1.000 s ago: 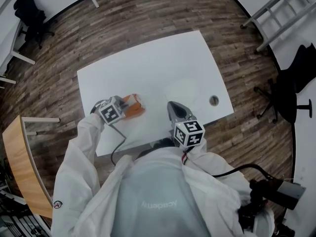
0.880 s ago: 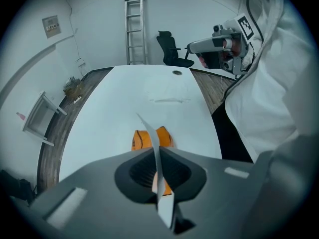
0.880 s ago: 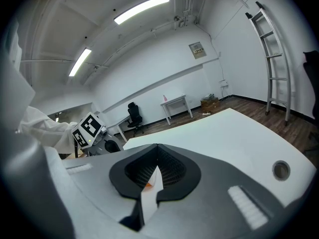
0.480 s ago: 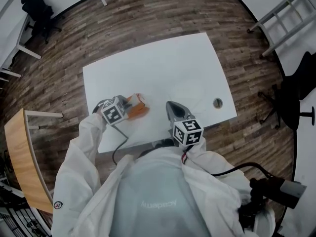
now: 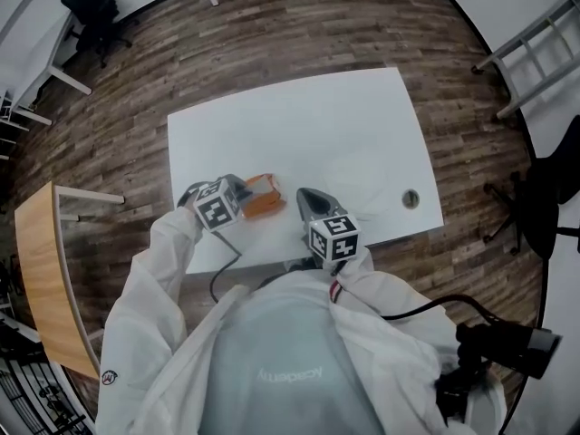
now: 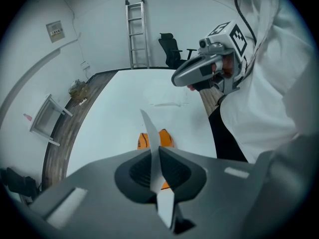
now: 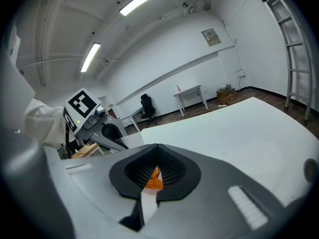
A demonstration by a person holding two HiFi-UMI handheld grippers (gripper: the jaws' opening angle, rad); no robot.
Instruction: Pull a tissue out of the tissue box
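The orange tissue box (image 5: 264,197) lies on the white table (image 5: 299,116) near its front edge. My left gripper (image 5: 245,191) hangs just above the box's left end, shut on a white tissue (image 6: 149,128). The tissue stands up between the jaws, over the orange box (image 6: 166,138). My right gripper (image 5: 304,194) is just right of the box, shut with nothing held. In the right gripper view (image 7: 157,147), a sliver of the orange box (image 7: 155,179) shows through the slit behind the closed tips. The head view does not show the tissue.
A flat white sheet (image 5: 356,172) lies on the table to the right of the grippers, near a round cable hole (image 5: 410,198). A wooden desk (image 5: 34,279) stands at the left, a ladder (image 5: 535,39) and office chairs around the table.
My right gripper has moved left, closer to the tissue box. The left gripper stays shut at the box. The head view has shifted a little.
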